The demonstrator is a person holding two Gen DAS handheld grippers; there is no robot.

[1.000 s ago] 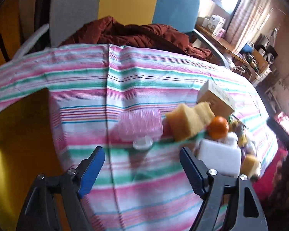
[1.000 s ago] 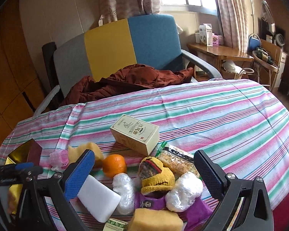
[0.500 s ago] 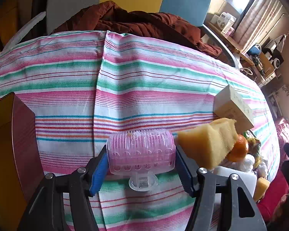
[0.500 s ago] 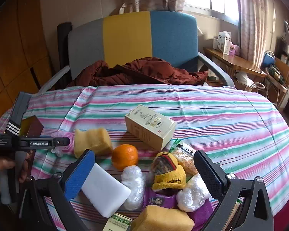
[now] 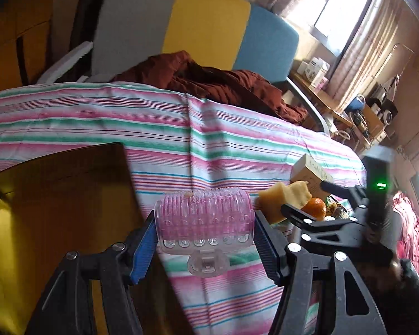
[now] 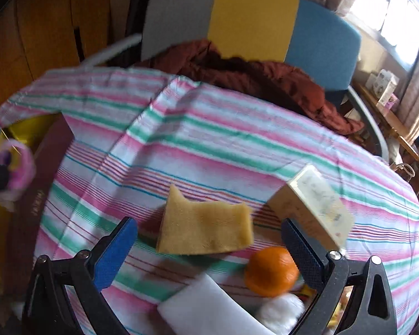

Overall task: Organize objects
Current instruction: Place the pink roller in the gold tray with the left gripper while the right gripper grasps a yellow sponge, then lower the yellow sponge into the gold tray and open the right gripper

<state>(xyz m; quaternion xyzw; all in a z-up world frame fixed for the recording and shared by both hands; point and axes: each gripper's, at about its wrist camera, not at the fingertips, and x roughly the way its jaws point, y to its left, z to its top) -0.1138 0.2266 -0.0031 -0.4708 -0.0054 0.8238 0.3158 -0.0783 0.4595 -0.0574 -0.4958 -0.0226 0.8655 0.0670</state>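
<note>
Pink roller (image 5: 204, 219), pink-green striped cloth (image 5: 159, 128)

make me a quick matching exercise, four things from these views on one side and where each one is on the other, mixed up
Things:
1. pink hair roller
2. yellow sponge
3. orange
4. dark red jacket

Places:
a. on the chair behind the table
b. clamped in the left gripper
c. beside the right gripper's right finger
d. on the cloth, ahead of the right gripper's open jaws

Pairs: 1-b, 2-d, 3-c, 4-a
</note>
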